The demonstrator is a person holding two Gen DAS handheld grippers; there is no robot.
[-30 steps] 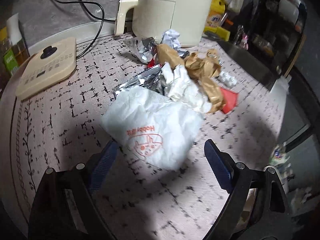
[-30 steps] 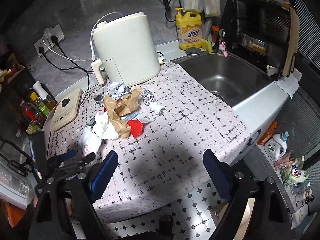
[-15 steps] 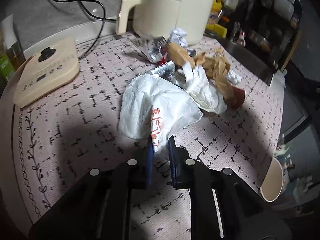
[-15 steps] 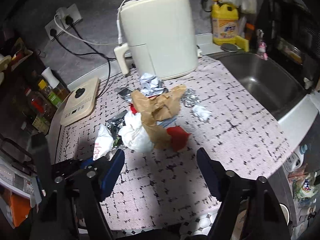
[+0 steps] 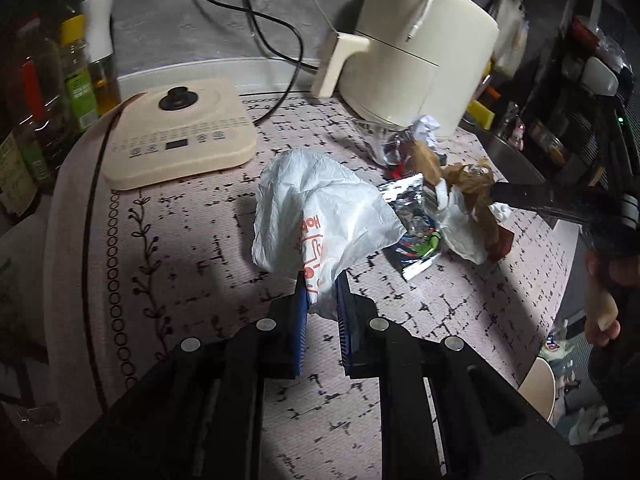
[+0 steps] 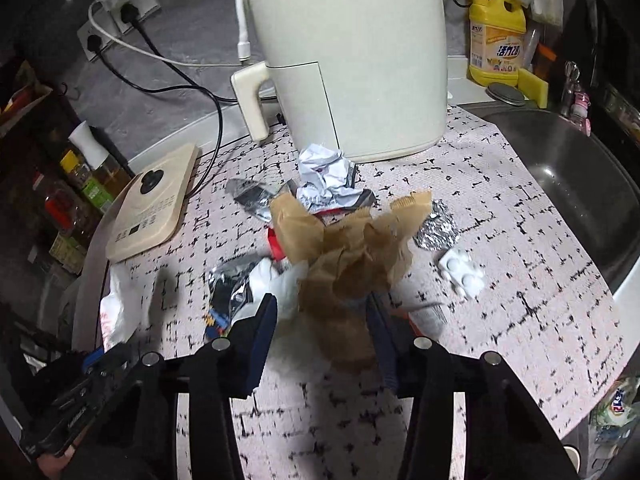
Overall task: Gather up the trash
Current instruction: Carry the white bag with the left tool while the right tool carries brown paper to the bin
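Big cream air fryer parks at the back of the patterned mat, w/ the trash heap spread just in front of it, so both grippers come in from the near edge. White plastic bag is the big piece: left gripper is clamped on its lower corner, blue pads squeezing the film, the rest billowing up off the mat. Looks like it's being held as the collecting sack, prob. Right gripper straddles the crumpled brown paper, jaws closing; paper and some white tissue sit between them, pads not clearly biting yet.

View diffs: left cam shows the bag pinch up close plus a foil wrapper beside it; right cam only catches the bag at far left. Right cam alone gives the sink, yellow soap bottle, small white blister pack lying apart from the heap.
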